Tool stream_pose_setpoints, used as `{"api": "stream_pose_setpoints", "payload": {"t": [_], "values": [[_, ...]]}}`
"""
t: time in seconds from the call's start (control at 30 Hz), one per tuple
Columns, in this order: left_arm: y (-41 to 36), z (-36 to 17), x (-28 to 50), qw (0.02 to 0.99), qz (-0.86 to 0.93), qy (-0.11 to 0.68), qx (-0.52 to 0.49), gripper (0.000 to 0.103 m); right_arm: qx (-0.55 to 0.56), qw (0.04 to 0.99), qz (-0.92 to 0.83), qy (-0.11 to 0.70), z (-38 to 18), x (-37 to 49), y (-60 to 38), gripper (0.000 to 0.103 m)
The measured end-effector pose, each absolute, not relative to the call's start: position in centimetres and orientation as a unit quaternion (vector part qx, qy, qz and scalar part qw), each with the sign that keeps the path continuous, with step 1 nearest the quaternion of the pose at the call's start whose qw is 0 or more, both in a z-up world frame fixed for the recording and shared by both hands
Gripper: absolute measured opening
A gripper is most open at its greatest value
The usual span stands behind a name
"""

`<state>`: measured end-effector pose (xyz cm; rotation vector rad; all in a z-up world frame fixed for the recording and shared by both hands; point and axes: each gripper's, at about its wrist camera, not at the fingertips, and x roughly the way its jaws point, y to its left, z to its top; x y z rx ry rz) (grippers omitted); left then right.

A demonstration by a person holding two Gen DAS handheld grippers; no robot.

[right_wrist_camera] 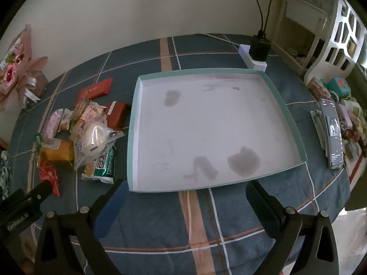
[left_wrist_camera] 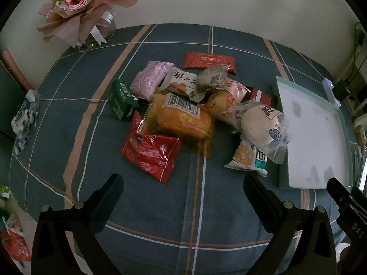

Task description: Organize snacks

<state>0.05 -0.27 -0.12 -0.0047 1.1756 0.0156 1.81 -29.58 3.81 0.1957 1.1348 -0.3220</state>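
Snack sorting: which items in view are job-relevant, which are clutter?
Job: snack pile, empty white tray, left gripper and right gripper, both open.
Clutter: flower bouquet, power strip with charger, phone, oddments at table's right edge.

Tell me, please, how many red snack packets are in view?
3: a flat red packet at the pile's far edge, a dark red packet beside the tray, and a crinkled red packet nearest the camera. Others may lie buried.
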Motion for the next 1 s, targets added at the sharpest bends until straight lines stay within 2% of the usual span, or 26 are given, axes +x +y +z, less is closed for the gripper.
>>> {"api": "stream_pose_setpoints", "payload": {"t": [1.0], "values": [[-0.23,-0.13,0.07,0.833,0.007,0.554,-0.002,0.103,0.091,0.826,-0.151,0.536,3.81,1.83,-29.14,0.103]]}}
